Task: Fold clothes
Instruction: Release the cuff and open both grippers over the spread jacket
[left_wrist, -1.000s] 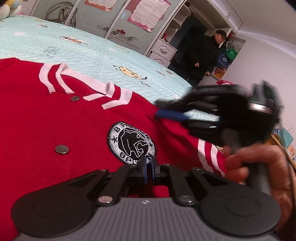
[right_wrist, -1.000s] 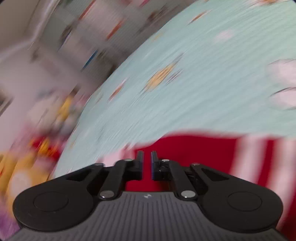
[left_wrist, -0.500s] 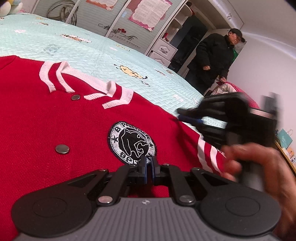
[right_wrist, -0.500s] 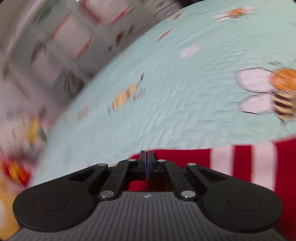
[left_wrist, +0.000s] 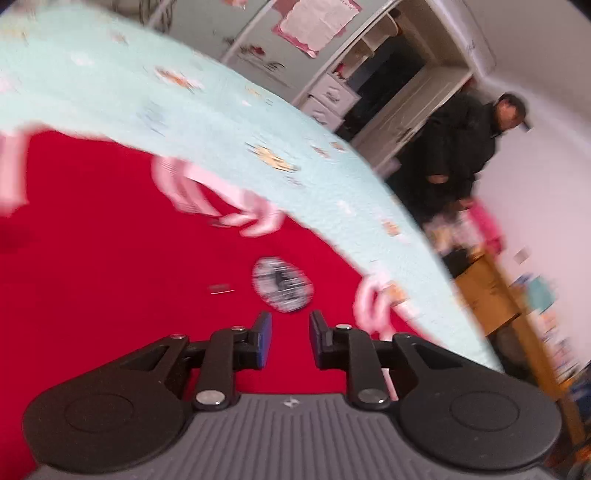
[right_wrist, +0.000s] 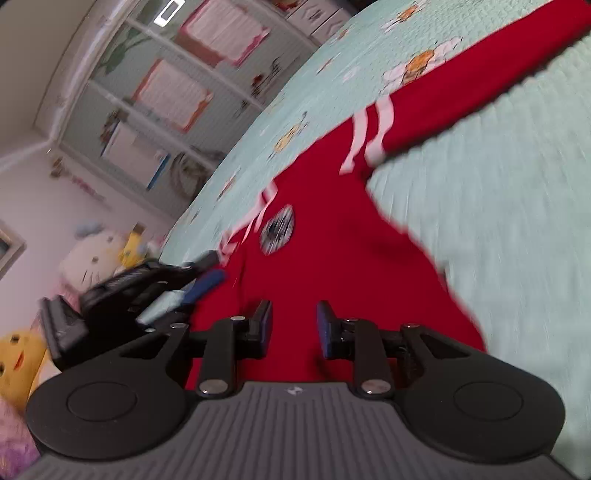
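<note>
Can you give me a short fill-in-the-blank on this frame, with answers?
1. The jacket lying on the bed is ___ in colour.
2. The left gripper has its jaws ___.
3. The right gripper has its jaws ___.
4. The round patch sits on the ___.

Answers: red; open; open; jacket

Jacket (left_wrist: 110, 258) red, white-striped collar (left_wrist: 207, 199) and cuffs, black-and-white round chest patch (left_wrist: 282, 284). Bedspread (left_wrist: 221, 122) pale mint, orange bee print. Tongs black, blue pads (right_wrist: 325, 325).
</note>
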